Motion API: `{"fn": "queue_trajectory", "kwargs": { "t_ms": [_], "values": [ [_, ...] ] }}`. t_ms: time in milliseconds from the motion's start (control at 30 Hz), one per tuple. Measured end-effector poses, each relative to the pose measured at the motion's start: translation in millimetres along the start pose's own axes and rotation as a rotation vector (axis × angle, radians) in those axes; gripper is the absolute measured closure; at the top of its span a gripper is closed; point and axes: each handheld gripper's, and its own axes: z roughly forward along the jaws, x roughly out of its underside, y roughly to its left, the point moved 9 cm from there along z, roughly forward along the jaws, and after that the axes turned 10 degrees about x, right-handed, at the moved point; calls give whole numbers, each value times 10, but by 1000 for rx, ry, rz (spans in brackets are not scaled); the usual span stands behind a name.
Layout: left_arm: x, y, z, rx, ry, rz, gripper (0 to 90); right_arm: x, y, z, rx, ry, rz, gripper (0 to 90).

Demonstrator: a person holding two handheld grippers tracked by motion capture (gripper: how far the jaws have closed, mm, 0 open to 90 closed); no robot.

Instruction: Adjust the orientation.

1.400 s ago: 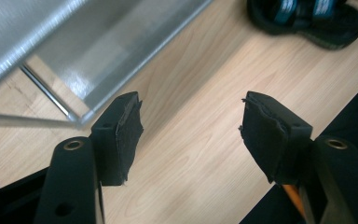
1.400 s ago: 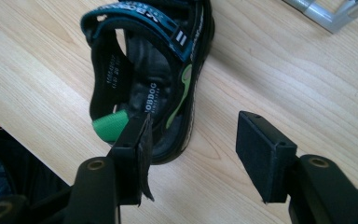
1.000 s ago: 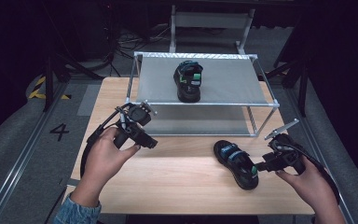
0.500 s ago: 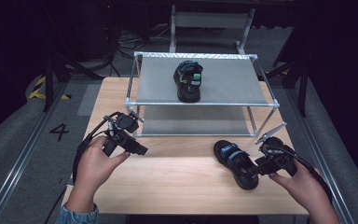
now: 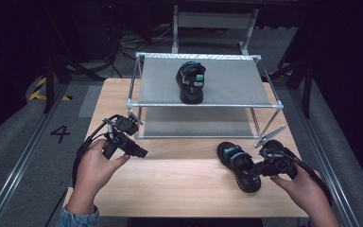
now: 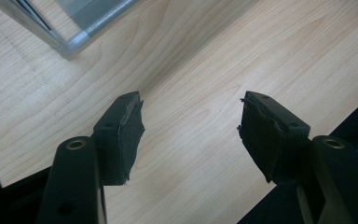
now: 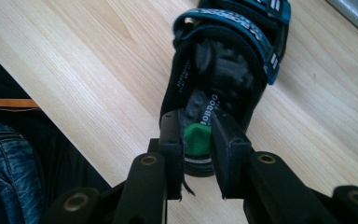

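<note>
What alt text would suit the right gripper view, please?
The right hand-held gripper pinches the heel of a black sandal with teal straps, lying on a light wooden table.

Light wooden table (image 5: 179,184) bearing a metal-framed rack (image 5: 208,105) with grey shelves; one black sandal (image 5: 192,82) on the top shelf, a second sandal (image 5: 238,165) flat on the tabletop near the right edge.

A two-tier rack (image 5: 208,105) stands at the back of the table (image 5: 179,189); one sandal (image 5: 192,81) sits on its upper shelf; another sandal (image 5: 238,165) lies on the table, front right of the rack.
</note>
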Motion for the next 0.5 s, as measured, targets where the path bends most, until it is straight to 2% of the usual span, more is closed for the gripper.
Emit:
{"fn": "queue_trajectory", "kwargs": {
  "t_ms": [133, 333, 367, 500],
  "values": [
    [-9, -10, 30, 1, 13, 13, 393, -39, 77, -7, -3, -7, -19, 755],
    [-4, -14, 95, 6, 37, 8, 392, -69, 194, 23, -24, 4, -49, 745],
    [-7, -12, 106, 4, 35, 9, 392, -52, 209, 42, -41, 19, -47, 721],
    [7, 0, 104, 7, 30, 5, 391, -41, 188, 59, -27, 26, -38, 612]
  ]
}}
